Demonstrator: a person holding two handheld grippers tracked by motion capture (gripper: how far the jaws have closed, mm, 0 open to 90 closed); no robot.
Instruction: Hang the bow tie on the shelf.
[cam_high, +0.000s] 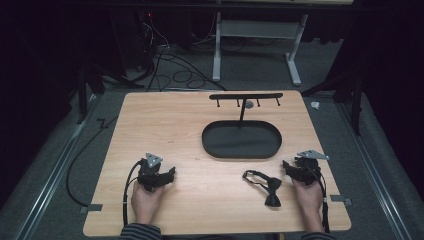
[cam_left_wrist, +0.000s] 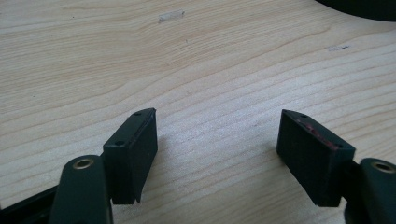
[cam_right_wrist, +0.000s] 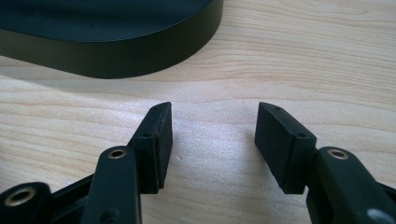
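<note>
A pale wooden table (cam_high: 165, 130) seen from above, with two hand-held grippers resting low on its near half; the landmark is a black oval tray (cam_high: 241, 140) that sits right of the table's centre, shallow, dark and matte, with a low upright wall; from its far rim rises a thin black post carrying a horizontal bar with small hooks (cam_high: 246, 96), and one small grey item hangs from the bar, too small to identify.

Nearest the right gripper lies a small black bow tie (cam_high: 265, 184); it rests flat on the wood, on the near side of the tray and apart from it; it is dark all over, with a knotted middle, a flared wing pointing toward the table's near edge, and a thin strap looping out to its left; no writing, label or brand can be read on it, on the tray or on the grippers.

The right gripper (cam_high: 296, 170) sits just right of the bow tie, near the tray's right end, not touching either; in the right gripper view its two black jaws stand spread apart over bare wood, with the tray's wall just ahead.

The left gripper (cam_high: 161, 176) lies well to the left of the tray, on its near side; in the left gripper view its jaws are also spread wide, holding nothing, over bare wood grain.
</note>
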